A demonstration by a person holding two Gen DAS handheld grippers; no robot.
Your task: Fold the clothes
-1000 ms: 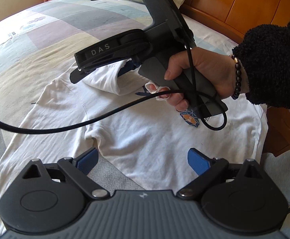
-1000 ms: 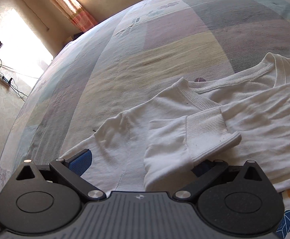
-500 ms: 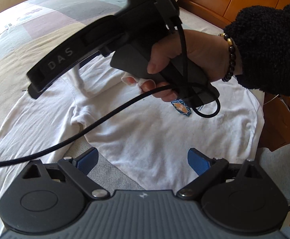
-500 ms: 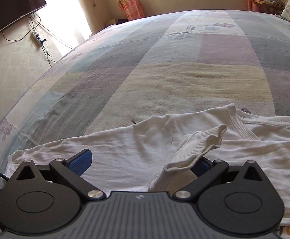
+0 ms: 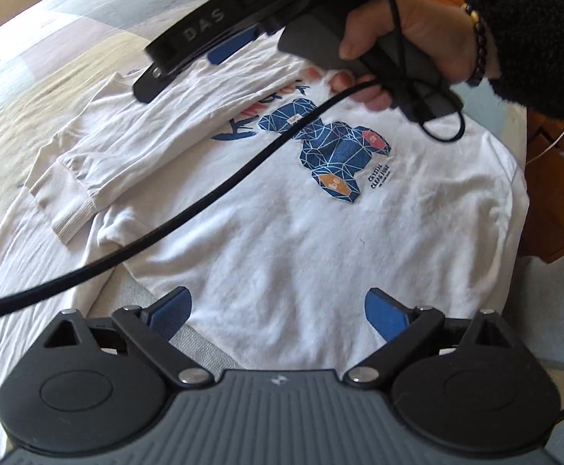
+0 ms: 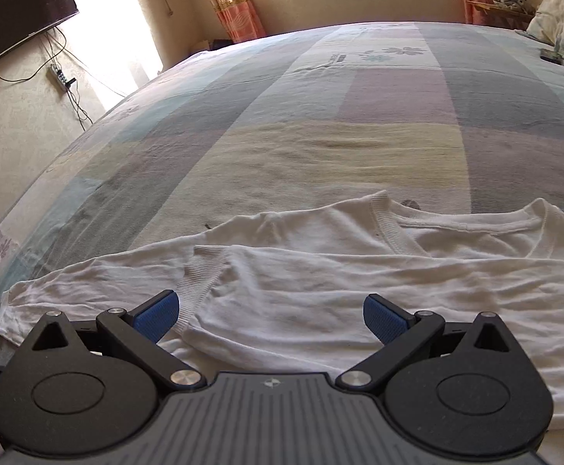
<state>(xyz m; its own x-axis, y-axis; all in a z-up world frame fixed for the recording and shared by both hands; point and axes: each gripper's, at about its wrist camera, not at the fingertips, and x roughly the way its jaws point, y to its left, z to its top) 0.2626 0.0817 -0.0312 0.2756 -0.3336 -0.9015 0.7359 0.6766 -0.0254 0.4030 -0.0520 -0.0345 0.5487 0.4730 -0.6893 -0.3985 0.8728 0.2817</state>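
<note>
Currently, left wrist view: your left gripper [image 5: 278, 310] hangs with jaws spread wide and empty above the hem of the white shirt [image 5: 282, 224], spread on the bed [image 5: 30, 89]. Your right hand [image 5: 409, 35] angles its tool down over the chest print.

Right wrist view: right gripper [image 6: 268, 316] gapes empty above the folded-over sleeve [image 6: 320, 286]; cuff [image 6: 200, 283] just beside the left pad.

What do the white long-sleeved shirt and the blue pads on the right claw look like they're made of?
White long-sleeved shirt: soft matte knit, probably cotton jersey; it wrinkles finely and its cuff is ribbed.
Blue pads on the right claw: likely rubber or soft plastic, matte, with a fine ridged texture.
</note>
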